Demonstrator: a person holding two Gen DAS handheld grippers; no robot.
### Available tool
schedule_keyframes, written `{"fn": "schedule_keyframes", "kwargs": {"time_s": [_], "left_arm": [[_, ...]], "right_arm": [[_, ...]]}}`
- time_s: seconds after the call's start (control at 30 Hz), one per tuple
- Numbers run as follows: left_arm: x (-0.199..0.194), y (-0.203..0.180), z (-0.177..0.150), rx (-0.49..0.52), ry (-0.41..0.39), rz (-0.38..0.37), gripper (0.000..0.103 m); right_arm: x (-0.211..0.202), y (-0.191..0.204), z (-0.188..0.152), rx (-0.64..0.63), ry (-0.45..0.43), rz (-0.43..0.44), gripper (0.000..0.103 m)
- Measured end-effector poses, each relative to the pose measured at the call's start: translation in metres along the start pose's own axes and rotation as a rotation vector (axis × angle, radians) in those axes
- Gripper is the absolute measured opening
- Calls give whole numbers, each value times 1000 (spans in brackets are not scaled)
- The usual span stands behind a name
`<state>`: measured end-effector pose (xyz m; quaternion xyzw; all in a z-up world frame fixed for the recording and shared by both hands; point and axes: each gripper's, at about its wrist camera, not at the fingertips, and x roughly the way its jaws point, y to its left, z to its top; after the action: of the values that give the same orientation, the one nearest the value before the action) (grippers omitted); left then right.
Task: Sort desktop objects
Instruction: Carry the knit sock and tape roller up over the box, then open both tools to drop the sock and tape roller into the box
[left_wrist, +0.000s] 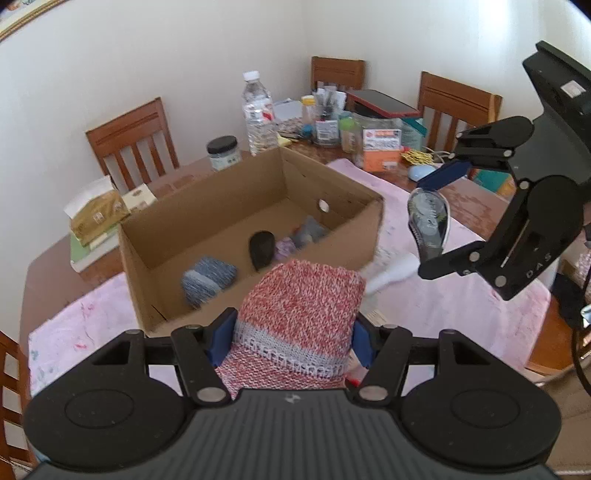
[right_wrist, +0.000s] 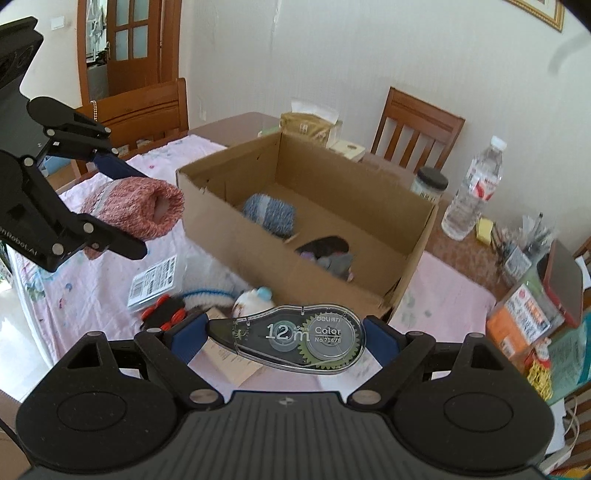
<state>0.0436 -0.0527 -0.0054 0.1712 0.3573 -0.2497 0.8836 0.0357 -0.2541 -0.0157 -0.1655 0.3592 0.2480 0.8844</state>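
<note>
My left gripper (left_wrist: 291, 341) is shut on a red and white knitted sock (left_wrist: 303, 314) with a grey band, held above the near wall of the open cardboard box (left_wrist: 207, 206). It also shows in the right wrist view (right_wrist: 136, 210). My right gripper (right_wrist: 286, 341) is shut on a clear correction tape dispenser (right_wrist: 291, 339) marked 12 m, held above the pink cloth to the right of the box (right_wrist: 369, 284). The box holds a blue knitted sock (left_wrist: 208, 280), a black item (left_wrist: 261, 249) and small greyish items (left_wrist: 306, 234).
On the pink cloth (right_wrist: 92, 291) lie a printed packet (right_wrist: 153, 282), a red and black toy (right_wrist: 162, 314) and a white object with a blue cord (right_wrist: 207, 288). A water bottle (left_wrist: 258, 114), a jar (left_wrist: 222, 152), tissue packs (left_wrist: 98, 218), stationery clutter and chairs ring the table.
</note>
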Motion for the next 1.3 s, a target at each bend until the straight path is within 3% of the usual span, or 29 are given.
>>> {"fn": "schedule_keyframes", "kwargs": {"time_s": [0.53, 0.97, 1.07, 1.17, 1.3], "left_arm": [[30, 41, 40, -40, -28, 78, 63], [71, 63, 51, -78, 8, 87, 64], [76, 68, 52, -95, 4, 105, 69], [78, 72, 52, -126, 2, 117, 92], [75, 72, 52, -131, -8, 109, 93]], "right_arm": [[31, -38, 50, -59, -54, -11, 93], [75, -60, 69, -20, -13, -3, 93], [81, -62, 72, -15, -9, -4, 93], [86, -64, 75, 0, -11, 5, 93], [85, -62, 77, 1, -31, -6, 103]]}}
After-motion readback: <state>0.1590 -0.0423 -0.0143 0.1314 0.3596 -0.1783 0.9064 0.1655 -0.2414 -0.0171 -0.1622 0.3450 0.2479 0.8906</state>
